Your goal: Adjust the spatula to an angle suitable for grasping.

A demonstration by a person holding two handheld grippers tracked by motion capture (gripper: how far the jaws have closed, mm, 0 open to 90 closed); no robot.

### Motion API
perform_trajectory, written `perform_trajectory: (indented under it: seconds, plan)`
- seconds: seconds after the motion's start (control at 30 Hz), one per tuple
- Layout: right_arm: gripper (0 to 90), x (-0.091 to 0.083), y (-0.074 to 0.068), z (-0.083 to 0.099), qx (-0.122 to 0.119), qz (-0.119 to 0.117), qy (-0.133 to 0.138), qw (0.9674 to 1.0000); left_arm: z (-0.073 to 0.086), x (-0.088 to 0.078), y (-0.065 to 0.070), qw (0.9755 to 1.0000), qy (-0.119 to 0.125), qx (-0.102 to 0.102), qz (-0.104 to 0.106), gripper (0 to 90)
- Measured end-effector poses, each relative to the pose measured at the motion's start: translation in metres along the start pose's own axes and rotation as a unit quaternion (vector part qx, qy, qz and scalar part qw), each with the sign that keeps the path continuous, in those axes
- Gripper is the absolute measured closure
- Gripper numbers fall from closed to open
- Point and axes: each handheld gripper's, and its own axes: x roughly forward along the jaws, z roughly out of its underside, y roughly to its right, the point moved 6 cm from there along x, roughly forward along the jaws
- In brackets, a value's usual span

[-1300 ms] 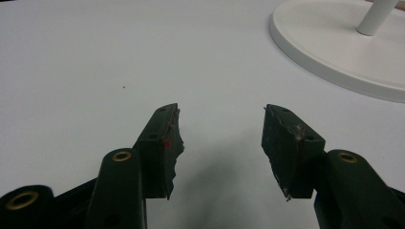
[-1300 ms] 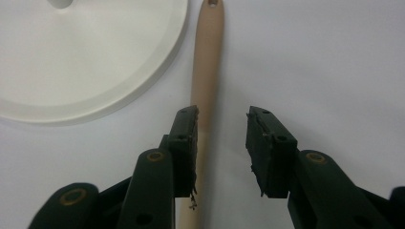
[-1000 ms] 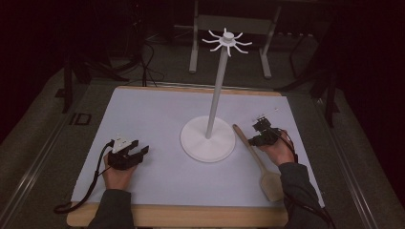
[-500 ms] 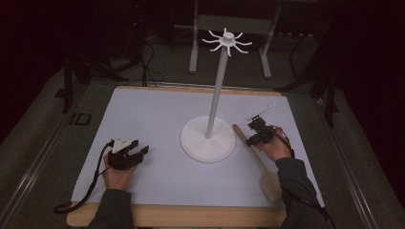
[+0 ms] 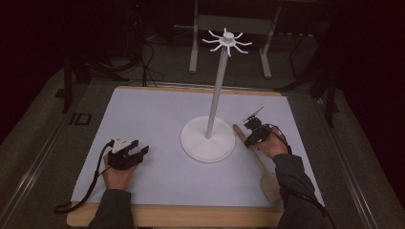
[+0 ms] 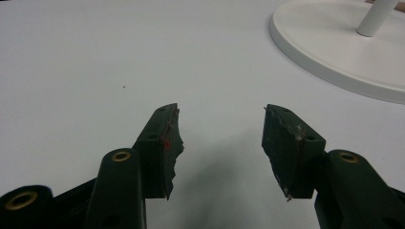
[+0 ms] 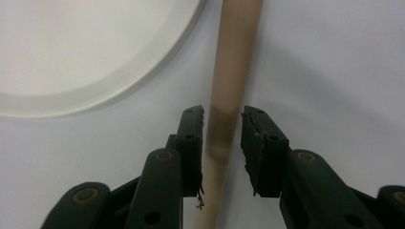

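Straddling the wooden spoon's handle point(image 7: 228, 95) beside the stand's white base point(image 7: 90, 52) on the table point(image 5: 153, 114), the right gripper point(image 7: 223, 129) is narrowing without yet pinching; centring before squeezing looks wise. The left gripper point(image 6: 219, 138) is resting wide open, empty.

Left gripper point(image 5: 128, 156): held low in the left hand point(image 5: 117, 174), jaws spread wide with nothing between them.
Right gripper point(image 5: 253, 132): gripped by the right hand point(image 5: 273, 144), tilted downward, jaws narrowly apart.
Forearms: both sleeved, entering from behind the jaws.
Cables: one trails back from each gripper.
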Motion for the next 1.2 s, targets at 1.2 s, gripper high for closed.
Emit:
perform_trajectory:
  seconds: [1.2]
  plan:
    - [74.9, -0.006, 0.001, -0.002, 0.023, 0.009, 0.021, 0.9995, 0.000, 0.000, 0.000, 1.0000, 0.002, -0.004, 0.001, 47.3]
